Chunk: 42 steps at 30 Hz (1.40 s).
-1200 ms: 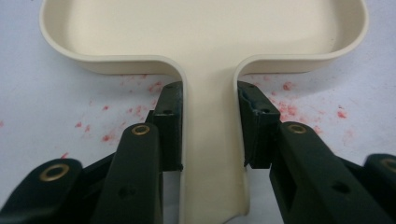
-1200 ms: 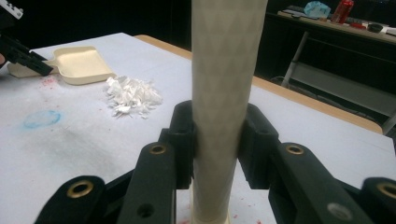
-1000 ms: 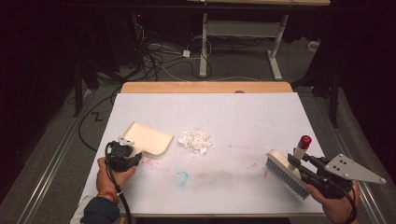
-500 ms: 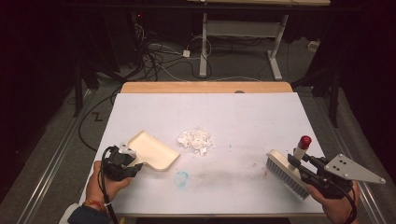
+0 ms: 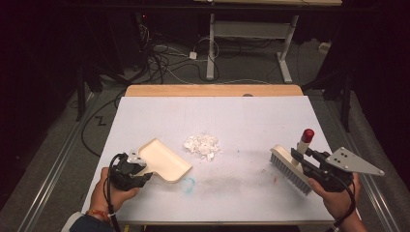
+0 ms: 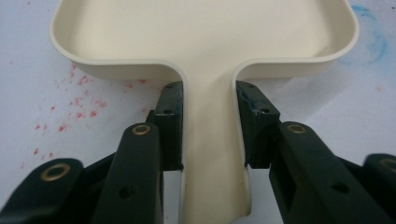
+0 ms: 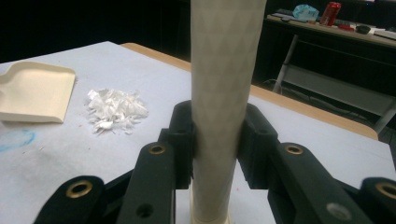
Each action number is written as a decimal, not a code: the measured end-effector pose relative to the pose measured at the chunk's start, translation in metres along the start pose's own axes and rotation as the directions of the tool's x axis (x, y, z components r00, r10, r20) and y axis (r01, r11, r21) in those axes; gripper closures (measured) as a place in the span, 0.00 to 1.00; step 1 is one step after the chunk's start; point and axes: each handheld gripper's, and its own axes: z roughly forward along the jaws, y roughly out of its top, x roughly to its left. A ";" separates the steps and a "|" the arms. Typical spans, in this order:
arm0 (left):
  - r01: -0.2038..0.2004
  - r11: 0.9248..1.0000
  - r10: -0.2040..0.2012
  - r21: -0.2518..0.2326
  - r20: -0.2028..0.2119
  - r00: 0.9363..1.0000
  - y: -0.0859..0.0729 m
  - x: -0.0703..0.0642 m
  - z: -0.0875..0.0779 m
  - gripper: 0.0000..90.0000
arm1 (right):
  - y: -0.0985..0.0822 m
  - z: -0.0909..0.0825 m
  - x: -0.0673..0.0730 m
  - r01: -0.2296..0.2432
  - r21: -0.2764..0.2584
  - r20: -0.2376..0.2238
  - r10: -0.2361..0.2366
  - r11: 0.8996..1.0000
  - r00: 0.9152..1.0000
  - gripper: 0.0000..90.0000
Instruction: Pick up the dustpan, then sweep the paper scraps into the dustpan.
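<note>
**Cream dustpan and brush gripped, paper scraps not yet swept**

Cream plastic dustpan [image 5: 164, 162] clamped by its handle in the left gripper [image 5: 129, 171], jaws pressed on both sides of the narrow neck, as seen close up in the left gripper view [image 6: 205, 70]. Pan sitting at the left of the white table [image 5: 241, 116], open mouth turned toward the middle, just beside a faint blue ring mark [image 5: 187, 183] on the surface.

Brush [image 5: 291, 169] clamped in the right gripper [image 5: 314, 166] by its pale, patterned handle [image 7: 223, 93], jaws closed on either side of it; red-capped end [image 5: 307, 135] standing up, bristles facing the table's centre. Held near the right edge, well apart from the debris.

Pile of white paper scraps [image 5: 203, 145] lying mid-table, between the two tools, nearer the pan than the brush. Heap intact; nothing visible inside the pan; only a light grey smear and red specks on the surface around it.

Judged stage: both tools in hand and lined up, sweeping itself not begun. Left to do: bring the pan lip against the heap, draw the brush across from the right, push the scraps in, lift the pan clear.
</note>
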 end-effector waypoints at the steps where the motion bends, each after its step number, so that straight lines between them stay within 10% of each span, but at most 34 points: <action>1: -0.008 1.000 0.008 -0.002 0.012 1.000 0.000 -0.001 0.002 0.71 | 0.001 0.004 0.000 0.005 -0.001 0.002 -0.005 1.000 1.000 0.78; 42: -0.069 0.998 0.069 0.002 0.048 0.996 0.010 -0.006 0.012 0.71 | 0.047 0.152 0.012 -0.076 -0.012 -0.013 0.076 0.997 0.997 0.78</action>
